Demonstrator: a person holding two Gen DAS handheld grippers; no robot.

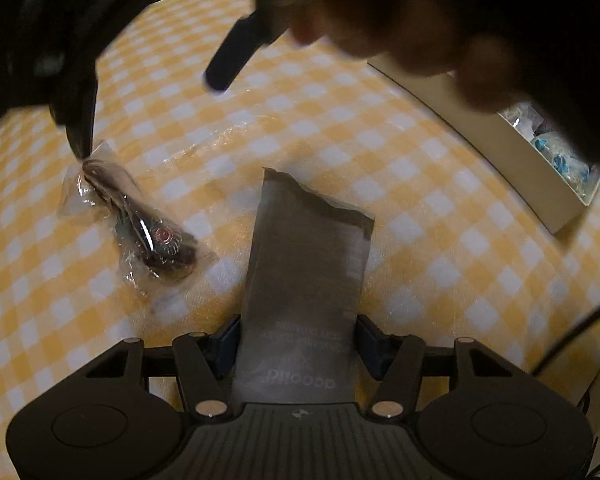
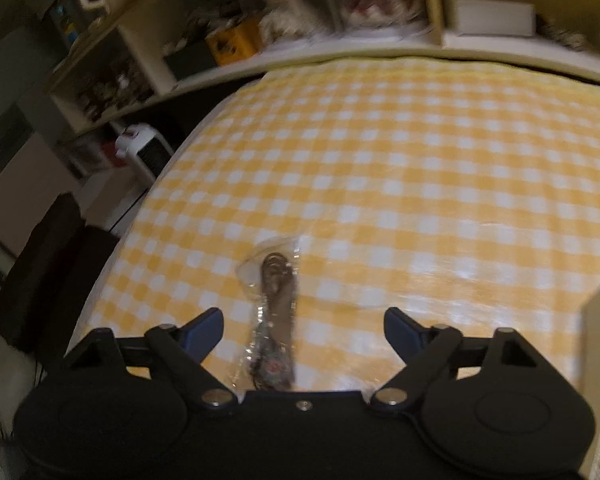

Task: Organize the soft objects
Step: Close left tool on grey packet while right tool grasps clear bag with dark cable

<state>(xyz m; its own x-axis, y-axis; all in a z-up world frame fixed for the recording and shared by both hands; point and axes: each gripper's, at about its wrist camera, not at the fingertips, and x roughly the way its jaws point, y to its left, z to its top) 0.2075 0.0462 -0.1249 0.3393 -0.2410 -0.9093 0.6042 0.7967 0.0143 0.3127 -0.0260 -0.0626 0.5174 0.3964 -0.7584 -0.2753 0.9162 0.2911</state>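
Note:
My left gripper (image 1: 298, 344) is shut on a flat grey packet (image 1: 306, 264) and holds it above the yellow checked tablecloth (image 1: 340, 128). A clear plastic bag with a dark item inside (image 1: 140, 220) lies on the cloth to the left of the packet. The same bag shows in the right wrist view (image 2: 274, 312), lying between and just ahead of my right gripper's fingers. My right gripper (image 2: 303, 330) is open and empty above it. The right gripper's dark fingers (image 1: 232, 56) and the hand holding it fill the top of the left wrist view.
A white open box (image 1: 540, 152) with light soft items inside stands at the right of the table; its edge shows in the right wrist view (image 2: 598, 340). Shelves with clutter (image 2: 260, 36) run behind the table. A white heater (image 2: 144, 152) stands on the floor at the left.

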